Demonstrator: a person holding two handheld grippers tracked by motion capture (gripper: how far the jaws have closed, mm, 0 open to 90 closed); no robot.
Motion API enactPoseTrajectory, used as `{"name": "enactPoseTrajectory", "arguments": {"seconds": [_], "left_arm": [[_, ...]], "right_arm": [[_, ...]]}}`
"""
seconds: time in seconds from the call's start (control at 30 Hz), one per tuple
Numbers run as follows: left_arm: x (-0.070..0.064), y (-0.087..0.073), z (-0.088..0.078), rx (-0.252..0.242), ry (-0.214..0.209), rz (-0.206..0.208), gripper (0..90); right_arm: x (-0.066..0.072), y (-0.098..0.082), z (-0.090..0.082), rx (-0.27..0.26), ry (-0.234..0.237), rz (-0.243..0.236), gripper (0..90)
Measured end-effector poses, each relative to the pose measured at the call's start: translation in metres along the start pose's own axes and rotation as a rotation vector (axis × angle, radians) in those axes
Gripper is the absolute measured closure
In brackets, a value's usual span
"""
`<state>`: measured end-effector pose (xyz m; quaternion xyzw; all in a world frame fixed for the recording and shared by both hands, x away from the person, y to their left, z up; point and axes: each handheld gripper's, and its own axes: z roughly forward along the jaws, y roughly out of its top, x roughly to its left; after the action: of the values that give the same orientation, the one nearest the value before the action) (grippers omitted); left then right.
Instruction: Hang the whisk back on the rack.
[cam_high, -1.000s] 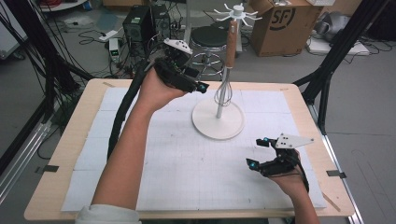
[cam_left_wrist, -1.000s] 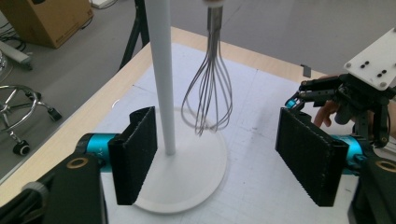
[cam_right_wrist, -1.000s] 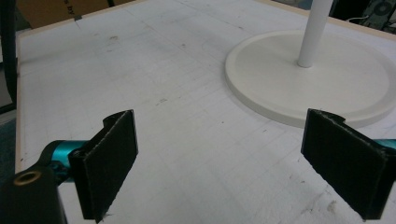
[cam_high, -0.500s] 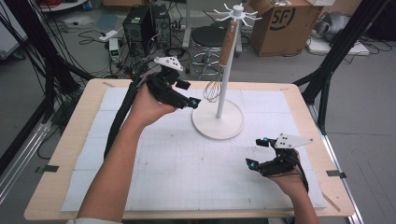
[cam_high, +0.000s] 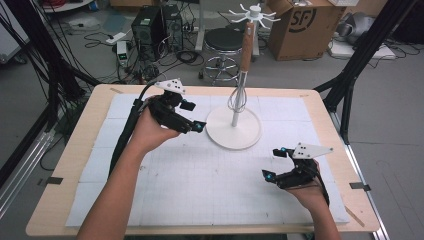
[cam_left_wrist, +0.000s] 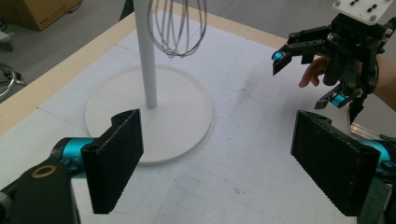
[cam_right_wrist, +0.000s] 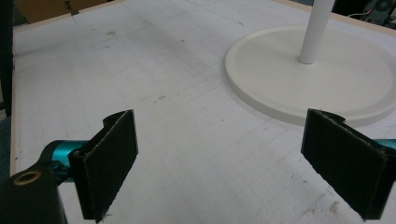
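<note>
Two grippers: your left gripper (cam_high: 192, 116) is near the stand; your right gripper (cam_high: 276, 164) rests on the table (cam_high: 65, 165) at 5 o'clock.
Jaws: left just opened, nothing between; right apart, holding nothing.
Whisk (cam_high: 237, 98): hangs straight down on the white stand (cam_high: 234, 127), at 3 o'clock from your left gripper, the nearer one.
Left gripper view: whisk wires (cam_left_wrist: 177, 28) at 12 o'clock, close.
Right gripper view: stand base (cam_right_wrist: 310, 77) at 2 o'clock.
</note>
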<state>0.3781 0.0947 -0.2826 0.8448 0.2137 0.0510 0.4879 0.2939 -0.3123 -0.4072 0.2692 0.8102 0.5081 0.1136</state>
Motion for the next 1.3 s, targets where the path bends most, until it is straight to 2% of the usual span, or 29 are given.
{"name": "enactPoseTrajectory", "arguments": {"seconds": [0.1, 0.23, 0.47, 0.67, 0.8, 0.93, 1.0, 1.1, 1.3], "left_arm": [[-0.001, -0.01, -0.002, 0.008, 0.022, 0.004, 16.8], [0.0, -0.025, -0.004, 0.015, 0.03, -0.011, 16.0], [-0.005, -0.049, -0.008, 0.004, 0.02, -0.018, 14.1], [-0.007, -0.07, -0.013, -0.016, 0.013, -0.04, 12.5], [-0.011, -0.082, -0.016, -0.01, 0.024, -0.019, 10.8], [-0.016, -0.095, -0.021, -0.028, 0.022, -0.029, 9.3], [-0.018, -0.102, -0.024, -0.046, 0.013, -0.048, 8.6], [-0.02, -0.112, -0.029, -0.054, 0.023, -0.06, 7.7], [-0.024, -0.132, -0.035, -0.079, 0.012, -0.081, 4.2]], "right_arm": [[0.0, 0.0, 0.0, 0.002, 0.0, 0.001, 10.0], [0.0, 0.0, 0.0, 0.002, -0.003, 0.002, 10.0], [0.001, 0.0, 0.002, 0.007, -0.004, -0.003, 10.0], [0.001, 0.0, 0.002, 0.011, -0.006, -0.005, 10.0], [0.0, 0.0, 0.003, 0.014, -0.01, -0.003, 10.0], [-0.001, 0.0, 0.004, 0.022, -0.007, -0.002, 10.0], [0.0, 0.0, 0.005, 0.024, -0.006, -0.001, 10.0], [0.0, -0.001, 0.006, 0.018, 0.001, -0.001, 10.0], [0.0, -0.002, 0.01, 0.041, 0.006, -0.009, 10.0]]}}
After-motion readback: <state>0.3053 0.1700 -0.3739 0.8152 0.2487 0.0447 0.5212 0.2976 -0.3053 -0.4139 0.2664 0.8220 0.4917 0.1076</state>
